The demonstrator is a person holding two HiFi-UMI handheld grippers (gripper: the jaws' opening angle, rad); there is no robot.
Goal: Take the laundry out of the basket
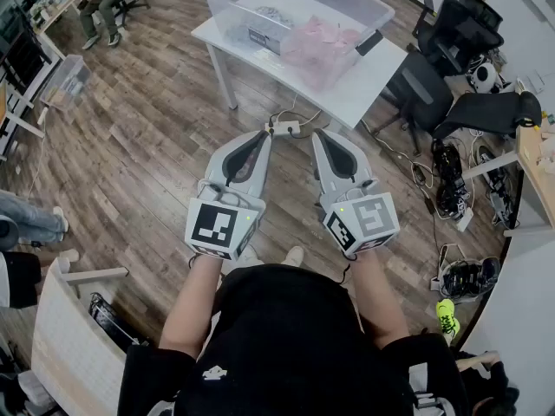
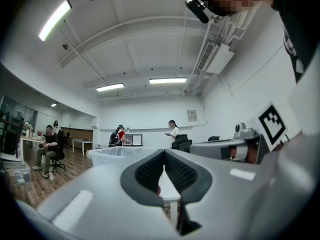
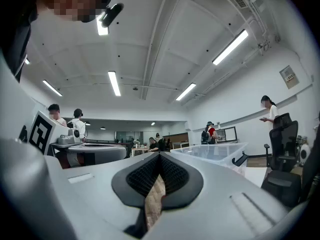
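Approach stage, apparently, with nothing lifted yet: holding the grey left gripper (image 1: 265, 135) and grey right gripper (image 1: 319, 133) level, jaws clenched on nothing, well short of the clear plastic basket (image 1: 227, 14) on the white table (image 1: 368, 81). Crumpled pink laundry (image 1: 319, 43) lying inside. Next, probably: step closer, unclench, reach over the rim.

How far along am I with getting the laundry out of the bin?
Nothing looks done yet: the pink laundry lies in the clear bin on the white table. Nothing is in hand: the left gripper and right gripper are shut, empty, held level short of the table. All the unloading is left.
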